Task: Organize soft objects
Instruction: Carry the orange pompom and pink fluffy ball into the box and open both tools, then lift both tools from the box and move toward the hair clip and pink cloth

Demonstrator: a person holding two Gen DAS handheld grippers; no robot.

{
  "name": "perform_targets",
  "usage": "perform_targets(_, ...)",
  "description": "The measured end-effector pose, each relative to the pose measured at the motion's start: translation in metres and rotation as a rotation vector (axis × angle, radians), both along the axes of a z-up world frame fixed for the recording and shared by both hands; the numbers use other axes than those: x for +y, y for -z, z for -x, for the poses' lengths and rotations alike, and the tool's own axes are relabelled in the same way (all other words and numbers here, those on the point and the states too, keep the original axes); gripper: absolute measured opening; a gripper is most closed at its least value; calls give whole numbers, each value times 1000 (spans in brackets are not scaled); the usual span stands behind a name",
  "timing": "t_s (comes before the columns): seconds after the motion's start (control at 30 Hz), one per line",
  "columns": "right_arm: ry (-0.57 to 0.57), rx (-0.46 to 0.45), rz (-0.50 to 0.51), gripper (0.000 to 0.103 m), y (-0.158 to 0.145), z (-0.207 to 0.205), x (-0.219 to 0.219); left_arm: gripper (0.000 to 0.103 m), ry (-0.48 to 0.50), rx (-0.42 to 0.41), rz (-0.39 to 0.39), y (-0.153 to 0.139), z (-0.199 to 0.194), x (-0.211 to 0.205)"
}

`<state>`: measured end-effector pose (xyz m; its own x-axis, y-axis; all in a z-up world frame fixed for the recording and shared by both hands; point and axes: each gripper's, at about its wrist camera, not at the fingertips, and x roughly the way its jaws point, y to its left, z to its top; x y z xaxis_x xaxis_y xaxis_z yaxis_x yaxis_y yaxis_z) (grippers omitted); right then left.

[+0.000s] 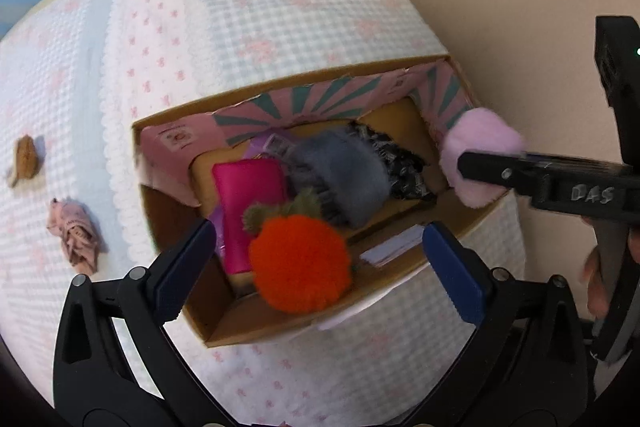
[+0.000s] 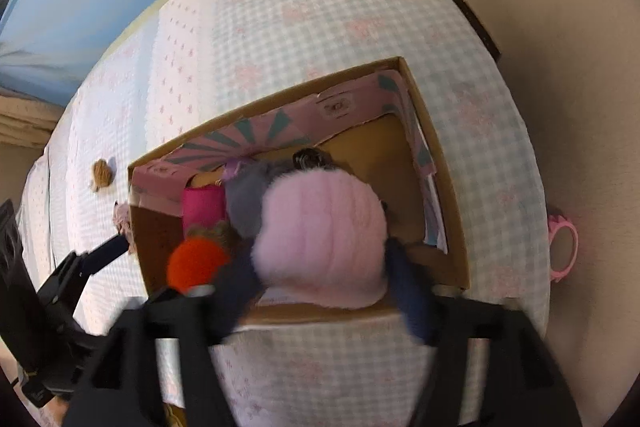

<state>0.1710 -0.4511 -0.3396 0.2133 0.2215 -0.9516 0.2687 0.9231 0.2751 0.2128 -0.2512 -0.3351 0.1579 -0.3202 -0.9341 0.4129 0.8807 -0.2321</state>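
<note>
While the pink pompom [image 2: 320,239] is gripped between the right gripper's [image 2: 320,267] jaws over the cardboard box [image 2: 436,163], release is best made low; the left gripper [image 1: 320,267] is held wide open, empty.

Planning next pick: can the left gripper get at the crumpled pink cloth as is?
Probably yes. The left gripper is open and empty, and the pink cloth lies alone on the bedspread, outside the box.

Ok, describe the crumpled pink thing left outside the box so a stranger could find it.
Start at the open cardboard box on the checked bedcover. Left of it lie two small items; the nearer is the crumpled pink cloth, wrinkled and pale pink, unlike the brown piece farther back.
</note>
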Motion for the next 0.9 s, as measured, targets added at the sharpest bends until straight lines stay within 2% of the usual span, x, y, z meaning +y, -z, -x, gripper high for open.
perform_targets(0.03,9,-20,-14,103,0,0,-1,103,2,-1,-13,1,1,2)
perform_targets(0.1,21,-62,-33,103,-4,3,-2,103,-1,-3,-26,-1,2,7)
perform_targets(0.23,22,-89,-28,103,-10,6,-1,103,-21,-4,-31,-6,7,14)
perform_targets(0.5,-5,-172,8,103,-38,19,7,103,-24,-49,-36,-33,24,17)
perform_targets(0.7,-36,-232,39,103,-80,38,21,103,-47,-117,-19,-75,45,29)
perform_targets(0.9,-90,-316,101,103,-141,64,43,103,-83,-201,-13,-134,70,49)
